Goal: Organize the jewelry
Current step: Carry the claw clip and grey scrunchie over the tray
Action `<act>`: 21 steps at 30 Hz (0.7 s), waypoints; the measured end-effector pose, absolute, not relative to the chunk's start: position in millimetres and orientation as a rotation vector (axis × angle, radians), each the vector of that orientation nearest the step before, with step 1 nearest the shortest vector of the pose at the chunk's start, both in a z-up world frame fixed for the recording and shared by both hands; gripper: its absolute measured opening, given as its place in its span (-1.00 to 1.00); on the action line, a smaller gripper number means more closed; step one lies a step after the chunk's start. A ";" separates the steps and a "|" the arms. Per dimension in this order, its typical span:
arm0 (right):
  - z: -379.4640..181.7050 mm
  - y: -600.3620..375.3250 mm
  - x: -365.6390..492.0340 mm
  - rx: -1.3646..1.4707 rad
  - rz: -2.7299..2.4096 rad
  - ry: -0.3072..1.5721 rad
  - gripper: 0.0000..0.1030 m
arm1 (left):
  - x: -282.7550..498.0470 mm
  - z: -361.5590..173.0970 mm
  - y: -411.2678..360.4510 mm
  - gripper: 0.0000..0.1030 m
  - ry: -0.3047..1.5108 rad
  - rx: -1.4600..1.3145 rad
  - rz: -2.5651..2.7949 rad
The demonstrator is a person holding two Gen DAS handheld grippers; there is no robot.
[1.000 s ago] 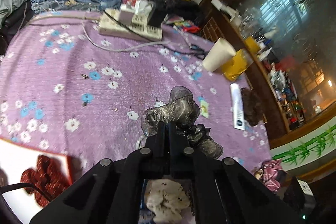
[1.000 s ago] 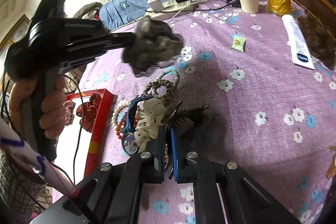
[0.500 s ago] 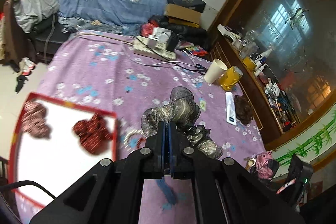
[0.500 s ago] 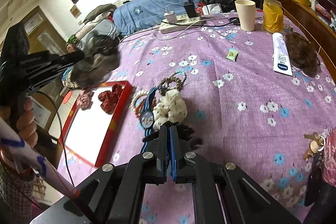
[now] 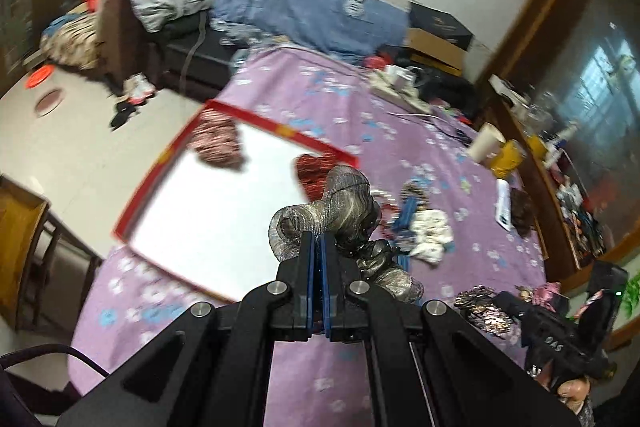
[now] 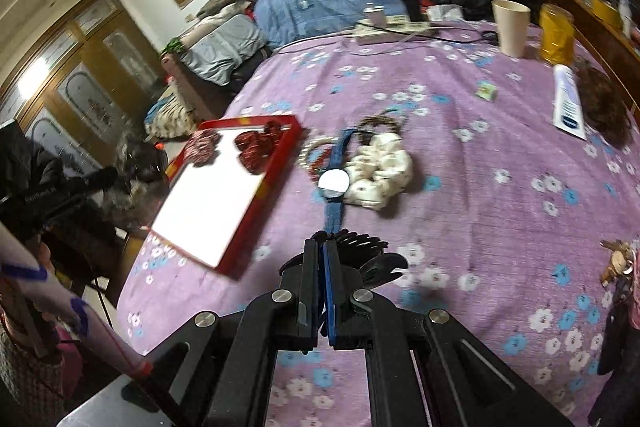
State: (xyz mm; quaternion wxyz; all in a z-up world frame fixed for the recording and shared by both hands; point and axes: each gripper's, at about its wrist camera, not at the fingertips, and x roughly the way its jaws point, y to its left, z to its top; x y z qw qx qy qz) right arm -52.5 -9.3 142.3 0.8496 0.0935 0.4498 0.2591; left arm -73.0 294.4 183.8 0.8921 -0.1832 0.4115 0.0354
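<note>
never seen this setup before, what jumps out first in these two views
The left gripper is shut on a shimmery grey mesh scrunchie, held above the red-rimmed white tray near the bed's left edge, where two red scrunchies already lie. The right gripper is shut on a black claw hair clip, and beyond it a blue-strapped watch and cream scrunchie lie on the purple flowered bedspread.

I am looking down both grippers from above at a slant. My left view is facing across the red tray (image 5: 276, 126) toward the bed (image 5: 304, 7). My right view is looking over the purple cloth (image 6: 500, 147) from farther right. Both are sharing the tray (image 6: 280, 151), the cup (image 6: 511, 27) and the cloth.
</note>
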 end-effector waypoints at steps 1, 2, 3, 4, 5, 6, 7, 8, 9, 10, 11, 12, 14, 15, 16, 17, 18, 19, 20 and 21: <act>143.8 -2.7 -54.2 0.186 0.556 0.946 -0.94 | -77.0 182.0 300.8 -0.95 0.854 -0.381 0.090; 144.7 1.9 -55.1 0.180 0.563 0.946 -0.94 | -80.4 179.8 307.6 -0.95 0.854 -0.384 0.106; 146.6 9.5 -56.8 0.171 0.574 0.945 -0.94 | -83.0 176.7 316.4 -0.95 0.855 -0.392 0.121; 148.1 14.6 -57.5 0.163 0.580 0.945 -0.94 | -84.3 173.9 323.4 -0.95 0.857 -0.400 0.131; 150.8 22.3 -58.0 0.151 0.588 0.942 -0.94 | -84.7 171.0 328.7 -0.95 0.860 -0.404 0.138; 153.1 28.6 -57.5 0.142 0.592 0.939 -0.94 | -84.3 167.3 335.9 -0.95 0.863 -0.405 0.145; 154.9 34.3 -56.7 0.136 0.596 0.937 -0.94 | -82.1 164.4 340.9 -0.95 0.867 -0.402 0.149; 156.8 40.7 -55.6 0.130 0.599 0.936 -0.94 | -79.0 160.4 347.1 -0.95 0.874 -0.394 0.150; 158.5 48.7 -53.5 0.123 0.601 0.934 -0.94 | -75.8 157.6 350.7 -0.95 0.879 -0.385 0.151; 159.7 58.7 -50.2 0.115 0.603 0.935 -0.94 | -71.6 153.9 356.5 -0.95 0.885 -0.369 0.154; 160.1 66.7 -47.7 0.111 0.603 0.936 -0.94 | -68.5 151.2 361.2 -0.95 0.891 -0.359 0.157; 159.8 79.7 -42.3 0.110 0.605 0.943 -0.94 | -63.8 147.1 368.9 -0.95 0.897 -0.348 0.158; 158.9 102.6 -33.0 0.105 0.612 0.956 -0.94 | -54.7 140.5 380.1 -0.95 0.909 -0.339 0.156; 158.6 114.2 -28.7 0.098 0.614 0.958 -0.94 | -47.6 134.7 388.6 -0.95 0.923 -0.338 0.152; 158.6 124.8 -25.4 0.091 0.616 0.960 -0.94 | -42.0 130.8 394.2 -0.95 0.933 -0.338 0.147; 158.1 135.4 -21.6 0.085 0.618 0.961 -0.94 | -36.5 127.1 399.0 -0.95 0.941 -0.337 0.143; 157.1 147.5 -16.9 0.079 0.620 0.962 -0.94 | -29.4 121.9 405.4 -0.95 0.951 -0.333 0.139; 155.4 163.8 -10.1 0.074 0.623 0.964 -0.94 | -23.0 117.6 410.6 -0.95 0.960 -0.330 0.136; 154.1 171.4 -7.1 0.072 0.624 0.965 -0.94 | -17.3 113.6 414.9 -0.95 0.967 -0.327 0.132; 151.4 186.5 -0.6 0.069 0.625 0.966 -0.94 | -9.9 108.7 419.0 -0.95 0.977 -0.322 0.128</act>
